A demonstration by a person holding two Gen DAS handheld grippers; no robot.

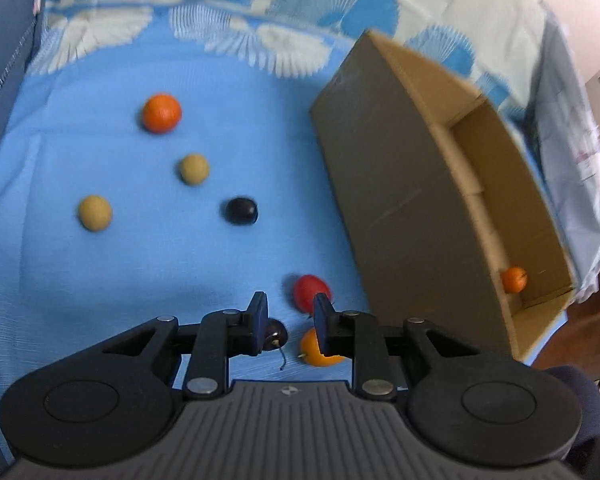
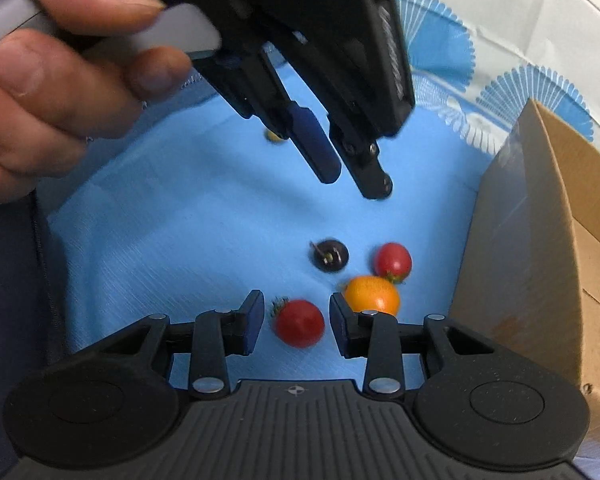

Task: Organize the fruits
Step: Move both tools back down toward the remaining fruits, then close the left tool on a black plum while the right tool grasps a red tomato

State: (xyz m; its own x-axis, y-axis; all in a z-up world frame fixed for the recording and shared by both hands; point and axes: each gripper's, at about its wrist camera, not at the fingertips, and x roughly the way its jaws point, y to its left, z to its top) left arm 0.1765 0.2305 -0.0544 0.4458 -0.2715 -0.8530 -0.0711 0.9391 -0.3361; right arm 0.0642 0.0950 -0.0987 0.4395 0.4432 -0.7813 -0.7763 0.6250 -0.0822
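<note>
One small orange round fruit (image 1: 514, 279) lies inside the brown cardboard box (image 1: 400, 200); the other fruits remain on the blue cloth beside it. Left gripper (image 1: 290, 318) and right gripper (image 2: 294, 318) jaws stand narrowly apart, holding nothing.

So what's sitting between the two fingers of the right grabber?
A red tomato lies on the blue cloth between the right gripper's open fingers, not yet squeezed. The right wrist view shows it.

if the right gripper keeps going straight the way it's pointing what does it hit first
Most likely the red tomato: it lies on the blue cloth between the open fingers of the right gripper, just ahead. How far off it is cannot be judged here.
</note>
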